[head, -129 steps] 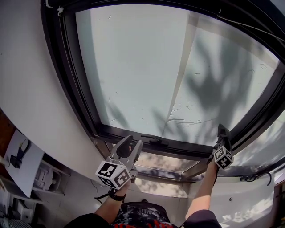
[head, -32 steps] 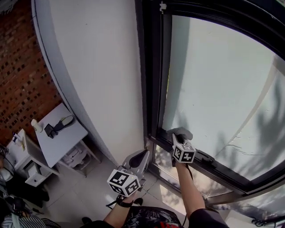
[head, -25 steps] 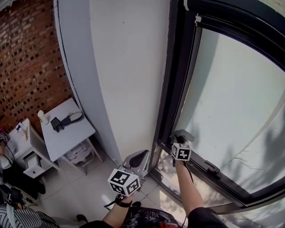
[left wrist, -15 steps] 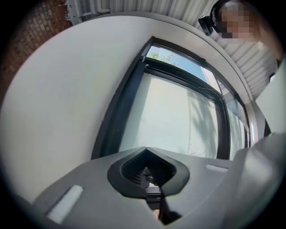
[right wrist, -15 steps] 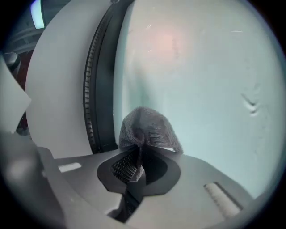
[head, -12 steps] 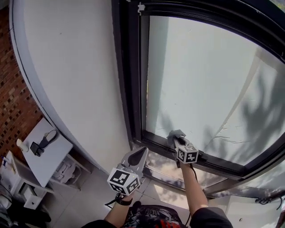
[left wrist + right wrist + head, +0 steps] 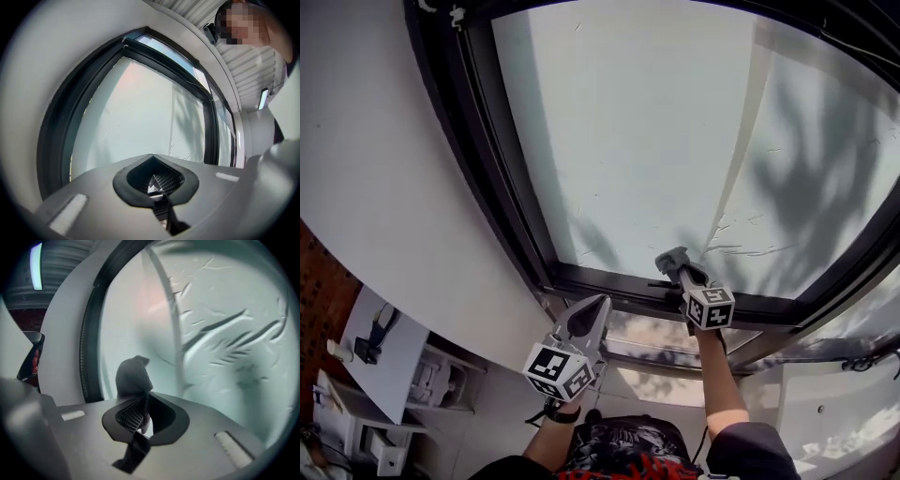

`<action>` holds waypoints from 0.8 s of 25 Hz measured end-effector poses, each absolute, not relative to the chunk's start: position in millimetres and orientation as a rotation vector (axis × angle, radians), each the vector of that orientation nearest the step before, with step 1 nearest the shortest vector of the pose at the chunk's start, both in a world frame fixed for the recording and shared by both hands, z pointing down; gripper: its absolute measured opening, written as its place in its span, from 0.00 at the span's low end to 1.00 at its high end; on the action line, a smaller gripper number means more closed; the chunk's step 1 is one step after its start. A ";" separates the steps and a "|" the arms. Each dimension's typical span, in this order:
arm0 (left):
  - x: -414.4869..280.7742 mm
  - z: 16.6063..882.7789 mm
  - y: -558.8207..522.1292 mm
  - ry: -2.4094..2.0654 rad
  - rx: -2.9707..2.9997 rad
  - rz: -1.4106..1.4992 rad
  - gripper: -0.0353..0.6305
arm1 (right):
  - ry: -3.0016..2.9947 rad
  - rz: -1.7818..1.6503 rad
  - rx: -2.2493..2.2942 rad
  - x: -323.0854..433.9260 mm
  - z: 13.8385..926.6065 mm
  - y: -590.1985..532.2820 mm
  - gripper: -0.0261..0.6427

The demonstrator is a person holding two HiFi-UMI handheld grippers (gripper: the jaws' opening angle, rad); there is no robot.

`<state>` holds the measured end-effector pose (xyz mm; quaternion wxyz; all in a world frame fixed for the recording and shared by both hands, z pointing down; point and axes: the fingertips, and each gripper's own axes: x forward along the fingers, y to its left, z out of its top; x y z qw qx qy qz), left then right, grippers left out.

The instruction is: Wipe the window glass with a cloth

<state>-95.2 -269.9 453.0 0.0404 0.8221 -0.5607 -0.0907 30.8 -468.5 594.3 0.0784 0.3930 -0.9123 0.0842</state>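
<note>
Right gripper point(image 7: 678, 269) holds a grey cloth point(image 7: 671, 258), seemingly touching the window glass point(image 7: 647, 131) by the lower frame point(image 7: 600, 280)

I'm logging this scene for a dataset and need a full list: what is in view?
window glass: one, pale frosted, upper view
window frame: one, black, around the glass
wall: one, white, left of the frame
table: one, white, lower left
cloth: one, grey, by the glass's lower edge
left gripper: one, grey, shut and empty, below the frame
right gripper: one, grey, shut on the cloth
</note>
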 end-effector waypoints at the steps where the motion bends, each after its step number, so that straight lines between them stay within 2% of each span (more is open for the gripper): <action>1: -86.7 454.8 -274.0 -1.697 2.529 -0.274 0.05 | -2.722 0.255 1.207 49.6 595.8 -470.1 0.07; 11: 8.3 465.8 -306.5 -1.499 2.617 -0.228 0.05 | -2.579 0.427 1.583 261.1 621.2 -492.9 0.07; 16: 31.0 470.1 -313.1 -1.473 2.626 -0.207 0.05 | -2.336 0.597 1.980 393.3 630.4 -499.4 0.07; 20: 37.1 471.7 -315.6 -1.468 2.625 -0.185 0.05 | -2.268 0.621 2.135 426.7 621.1 -498.3 0.07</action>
